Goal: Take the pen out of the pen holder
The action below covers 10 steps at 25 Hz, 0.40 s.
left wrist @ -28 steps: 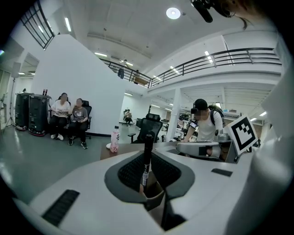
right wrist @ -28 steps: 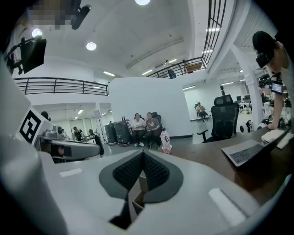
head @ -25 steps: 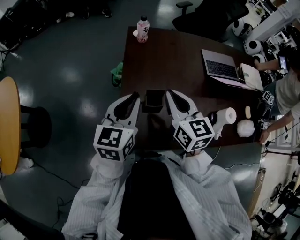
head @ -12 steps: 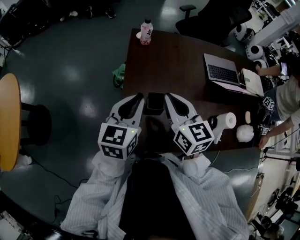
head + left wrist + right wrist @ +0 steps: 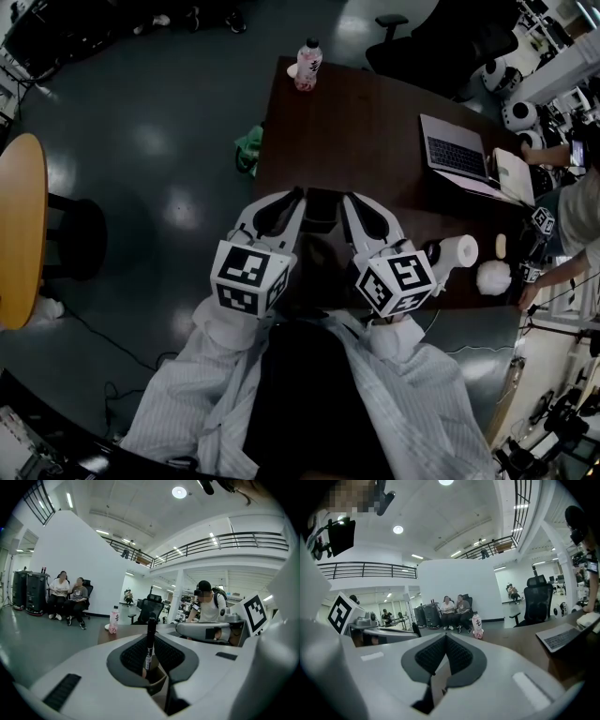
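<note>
A black pen holder (image 5: 321,204) stands near the front edge of the dark table (image 5: 375,122), between my two grippers. In the left gripper view a black pen (image 5: 150,641) stands upright out of the pen holder (image 5: 158,679), and the left gripper (image 5: 151,637) has its pads closed on the pen's shaft. The left gripper (image 5: 292,199) sits at the holder's left side. The right gripper (image 5: 352,200) is at its right side. In the right gripper view the right gripper (image 5: 445,639) is shut with a pale strip, seemingly the holder's wall (image 5: 439,681), between its pads.
On the table are a pink-labelled bottle (image 5: 307,64) at the far end, an open laptop (image 5: 457,157) to the right, and a white paper roll (image 5: 459,251) with a fluffy white object (image 5: 492,277) beside it. A person's arm (image 5: 562,267) reaches in at the right edge.
The head view has drifted, so the table and grippers sit slightly further right in the picture. Both grippers keep their places at the pen holder.
</note>
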Tool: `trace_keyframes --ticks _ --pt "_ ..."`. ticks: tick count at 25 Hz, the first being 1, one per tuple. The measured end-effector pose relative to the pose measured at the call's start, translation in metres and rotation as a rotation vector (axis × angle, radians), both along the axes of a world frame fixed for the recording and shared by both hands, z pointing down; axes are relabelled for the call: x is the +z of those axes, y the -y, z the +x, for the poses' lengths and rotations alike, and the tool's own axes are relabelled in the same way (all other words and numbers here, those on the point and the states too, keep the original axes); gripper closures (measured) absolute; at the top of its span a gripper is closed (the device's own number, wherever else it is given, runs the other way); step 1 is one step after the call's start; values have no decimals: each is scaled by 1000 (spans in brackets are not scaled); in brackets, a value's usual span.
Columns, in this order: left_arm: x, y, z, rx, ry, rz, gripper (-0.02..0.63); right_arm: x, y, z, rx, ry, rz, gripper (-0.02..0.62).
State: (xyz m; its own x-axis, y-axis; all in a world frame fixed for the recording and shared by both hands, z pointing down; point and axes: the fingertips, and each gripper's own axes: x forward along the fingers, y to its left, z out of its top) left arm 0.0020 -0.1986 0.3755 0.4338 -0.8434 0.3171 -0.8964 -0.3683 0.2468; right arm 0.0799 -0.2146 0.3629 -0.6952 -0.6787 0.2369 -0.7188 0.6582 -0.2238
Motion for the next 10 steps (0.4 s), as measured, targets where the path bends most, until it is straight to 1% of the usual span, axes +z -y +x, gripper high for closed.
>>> trace_keyframes --ticks 10 --pt "2 6 0 9 5 -6 558 3 6 -1 5 0 -7 595"
